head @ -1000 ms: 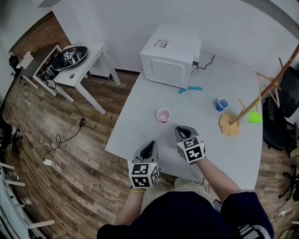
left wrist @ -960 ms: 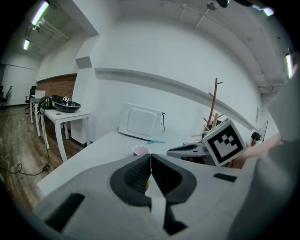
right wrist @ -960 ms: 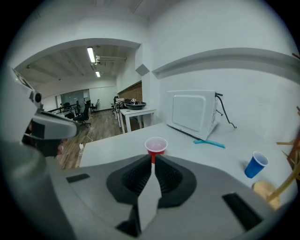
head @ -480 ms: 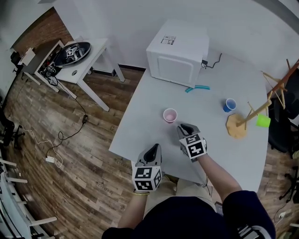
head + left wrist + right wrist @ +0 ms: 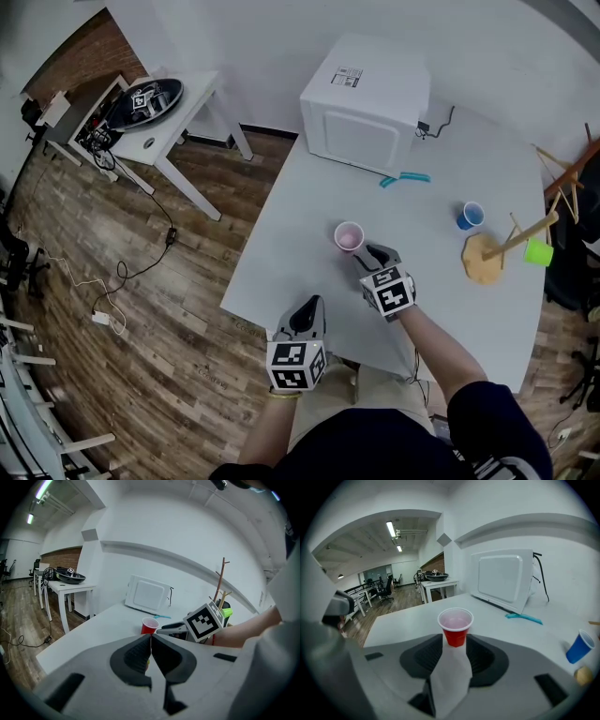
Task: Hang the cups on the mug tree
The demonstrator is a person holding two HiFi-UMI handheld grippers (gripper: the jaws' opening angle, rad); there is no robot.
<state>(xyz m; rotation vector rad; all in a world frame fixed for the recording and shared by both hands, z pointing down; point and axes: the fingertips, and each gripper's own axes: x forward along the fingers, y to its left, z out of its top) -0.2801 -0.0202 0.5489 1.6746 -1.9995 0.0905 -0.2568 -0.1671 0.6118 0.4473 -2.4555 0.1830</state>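
Note:
A red cup (image 5: 349,236) stands upright on the white table (image 5: 281,253), seen in the right gripper view as red cup (image 5: 455,626) just ahead of my right gripper (image 5: 454,645). Its jaws are opening, the cup's base sits at the gap between the tips, and the pads do not press it. My right gripper (image 5: 375,255) is a little to the cup's right. My left gripper (image 5: 309,314) hangs at the table's near edge, shut and empty. A blue cup (image 5: 470,216) stands beside the wooden mug tree (image 5: 483,260), where a green cup (image 5: 538,251) hangs.
A white microwave (image 5: 367,105) stands at the table's far side with a teal tool (image 5: 405,178) in front of it. A small white side table (image 5: 155,122) with clutter stands at the left over wooden floor. A black chair is at the far right.
My right gripper has moved forward up to the red cup and its jaws have parted. The left gripper has stayed near the table's edge.

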